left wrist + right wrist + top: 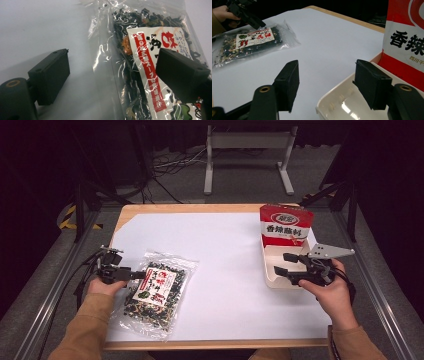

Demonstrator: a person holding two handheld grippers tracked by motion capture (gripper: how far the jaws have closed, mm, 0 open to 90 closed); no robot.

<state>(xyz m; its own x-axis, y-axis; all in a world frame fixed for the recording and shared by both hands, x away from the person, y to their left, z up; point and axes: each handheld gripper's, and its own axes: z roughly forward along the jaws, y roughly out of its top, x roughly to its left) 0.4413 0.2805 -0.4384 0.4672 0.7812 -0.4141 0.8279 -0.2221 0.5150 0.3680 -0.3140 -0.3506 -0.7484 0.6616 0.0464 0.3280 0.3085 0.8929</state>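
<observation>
The left tongs (141,275), wide open and holding nothing, sit at the bag (155,292)'s 10 o'clock edge, its long side running 1 to 7 o'clock.

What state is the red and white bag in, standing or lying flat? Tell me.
Standing. The red and white bag is upright at the far end of the cream tray, its printed front facing the high view.

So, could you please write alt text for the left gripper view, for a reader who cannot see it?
The left gripper is open, its two black jaws straddling the edge of a clear plastic bag of dark dried food with a red-and-white label, lying flat on the white table. One jaw is over bare table, the other over the label.
</observation>
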